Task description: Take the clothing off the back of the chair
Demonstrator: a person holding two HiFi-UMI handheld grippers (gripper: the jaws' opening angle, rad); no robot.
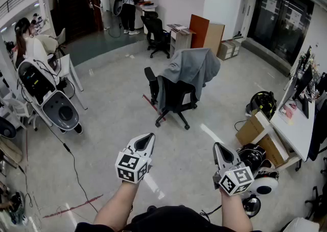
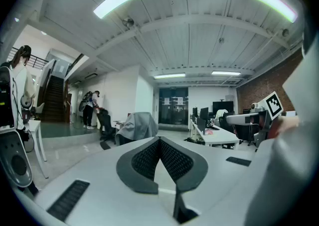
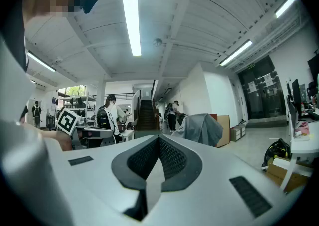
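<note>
A grey garment (image 1: 190,68) hangs draped over the back of a black office chair (image 1: 172,99) in the middle of the floor, a good way ahead of me. It shows small in the left gripper view as the garment (image 2: 135,125) and in the right gripper view as the garment (image 3: 203,128). My left gripper (image 1: 148,137) is held low at the left, jaws shut and empty. My right gripper (image 1: 218,147) is level with it at the right, also shut with nothing between its fingers. Both point toward the chair from a distance.
A second black chair (image 1: 156,34) stands farther back by a person (image 1: 130,3) at a desk. A white machine (image 1: 48,98) and a seated person (image 1: 28,44) are at the left. Cardboard boxes (image 1: 261,136), a helmet (image 1: 261,104) and a white desk (image 1: 299,123) line the right side.
</note>
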